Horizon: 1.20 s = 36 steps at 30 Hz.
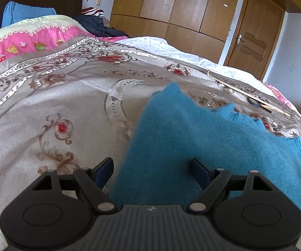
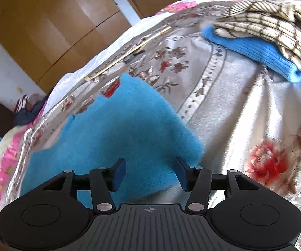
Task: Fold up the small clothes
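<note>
Teal knit sweater (image 1: 202,138) flat on bedspread (image 1: 56,104); left gripper (image 1: 151,171) and right gripper (image 2: 150,173) both spread wide, holding nothing. Risk: fuzzy hem at 6 o'clock slips or bunches if pinched shallow.

The left gripper (image 1: 151,170) points forward, tilted downward, its two blue-padded fingers (image 1: 103,172) spread wide apart. The right gripper (image 2: 150,172) is angled likewise, fingers (image 2: 119,173) parted somewhat less.

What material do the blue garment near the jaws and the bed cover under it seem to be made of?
Blue garment: apparently knitted wool or acrylic, matte, with a fuzzy nap and a ribbed edge.
Bed cover: probably satin-like synthetic or silk cloth; it looks smooth, shines in the light, and carries a floral pattern, printed or woven.
</note>
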Each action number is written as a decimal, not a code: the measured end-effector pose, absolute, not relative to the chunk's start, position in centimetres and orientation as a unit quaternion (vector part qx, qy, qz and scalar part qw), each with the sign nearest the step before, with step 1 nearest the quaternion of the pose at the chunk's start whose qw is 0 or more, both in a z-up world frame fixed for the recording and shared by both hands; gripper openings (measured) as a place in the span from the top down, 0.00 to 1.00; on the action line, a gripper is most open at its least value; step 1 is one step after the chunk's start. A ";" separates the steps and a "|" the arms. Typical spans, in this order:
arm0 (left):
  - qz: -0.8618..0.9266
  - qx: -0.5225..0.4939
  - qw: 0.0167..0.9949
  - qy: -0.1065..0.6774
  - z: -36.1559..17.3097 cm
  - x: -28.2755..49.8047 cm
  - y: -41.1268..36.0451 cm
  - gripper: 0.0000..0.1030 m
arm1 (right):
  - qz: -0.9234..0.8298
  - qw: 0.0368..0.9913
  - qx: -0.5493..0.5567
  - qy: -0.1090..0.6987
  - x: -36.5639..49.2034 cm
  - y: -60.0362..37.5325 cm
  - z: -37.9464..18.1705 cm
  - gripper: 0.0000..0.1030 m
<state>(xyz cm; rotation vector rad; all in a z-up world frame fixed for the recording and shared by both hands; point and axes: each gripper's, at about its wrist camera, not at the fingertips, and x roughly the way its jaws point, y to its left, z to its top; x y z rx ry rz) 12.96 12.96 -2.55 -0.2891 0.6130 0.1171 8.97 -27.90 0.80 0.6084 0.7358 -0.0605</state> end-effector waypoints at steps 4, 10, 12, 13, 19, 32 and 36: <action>0.055 -0.147 0.941 0.299 -2.8 13.0 13.2 0.08 | -0.042 0.871 0.337 0.355 8.8 -29.3 0.3 0.48; 0.055 -0.149 0.941 0.299 -2.9 13.0 13.2 0.07 | -0.019 0.841 0.381 0.383 8.5 -29.1 -1.7 0.47; 0.054 -0.149 0.941 0.299 -2.9 13.0 13.2 0.07 | -0.017 0.842 0.380 0.383 9.0 -28.8 -2.2 0.47; 0.054 -0.149 0.941 0.299 -2.9 13.1 13.3 0.07 | -0.016 0.839 0.387 0.383 9.3 -28.8 -2.6 0.47; 0.055 -0.144 0.943 0.296 -2.9 13.0 13.2 0.07 | -0.010 0.826 0.428 0.366 9.9 -29.3 -3.4 0.47; 0.062 -0.126 0.947 0.290 -3.1 12.9 12.4 0.06 | 0.003 0.834 0.450 0.321 12.2 -29.5 -3.7 0.46; 0.064 -0.120 0.948 0.286 -3.2 12.9 12.2 0.06 | 0.016 0.830 0.473 0.296 10.7 -30.0 -2.7 0.46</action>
